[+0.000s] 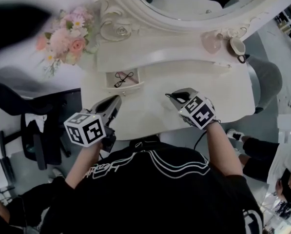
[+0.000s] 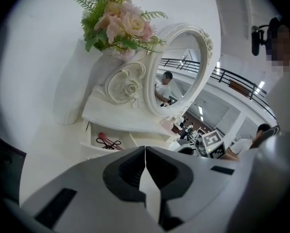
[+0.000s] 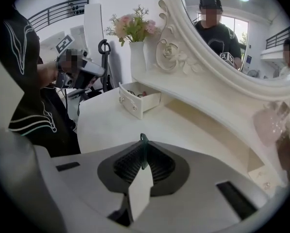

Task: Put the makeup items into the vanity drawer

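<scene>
White dominates the vanity counter [image 1: 223, 96], its scrolled mirror frame [image 1: 150, 18] and the drawer [image 1: 125, 87], which holds a black looped tool [image 1: 124, 77] and a red stick [image 2: 102, 138]. Pink and cream blooms with green leaves fill the bouquet [image 1: 65, 35]. The pale grey left gripper [image 1: 118, 100] and right gripper [image 1: 169, 96] bear black-and-white square-marker cubes, a thin dark teal item [image 3: 143, 149] between the right one's black-padded jaws.

Vanity top [image 1: 147, 112] looks smooth, glossy; fingers [image 3: 158, 165] ribbed, matt.
</scene>
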Available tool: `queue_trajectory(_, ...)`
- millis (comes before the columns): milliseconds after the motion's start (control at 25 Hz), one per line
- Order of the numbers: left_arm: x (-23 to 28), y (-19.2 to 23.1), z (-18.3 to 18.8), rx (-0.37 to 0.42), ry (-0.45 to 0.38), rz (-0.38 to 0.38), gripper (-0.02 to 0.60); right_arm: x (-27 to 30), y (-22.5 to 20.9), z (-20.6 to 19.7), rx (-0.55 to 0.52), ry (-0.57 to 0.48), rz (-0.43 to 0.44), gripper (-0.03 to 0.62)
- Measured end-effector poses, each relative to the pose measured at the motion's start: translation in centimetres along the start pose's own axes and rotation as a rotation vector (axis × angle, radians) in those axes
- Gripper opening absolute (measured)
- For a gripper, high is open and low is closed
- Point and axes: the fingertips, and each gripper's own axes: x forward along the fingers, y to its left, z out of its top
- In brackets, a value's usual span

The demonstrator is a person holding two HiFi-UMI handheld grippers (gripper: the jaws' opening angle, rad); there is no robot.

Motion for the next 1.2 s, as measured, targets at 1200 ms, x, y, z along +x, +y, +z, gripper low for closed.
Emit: queue_trajectory(1200,-7.8,7.8,2.8,-0.097,-0.149,0.161,0.025,10.7,3.6,15.5,-0.214,-0.067,0.134,0.078)
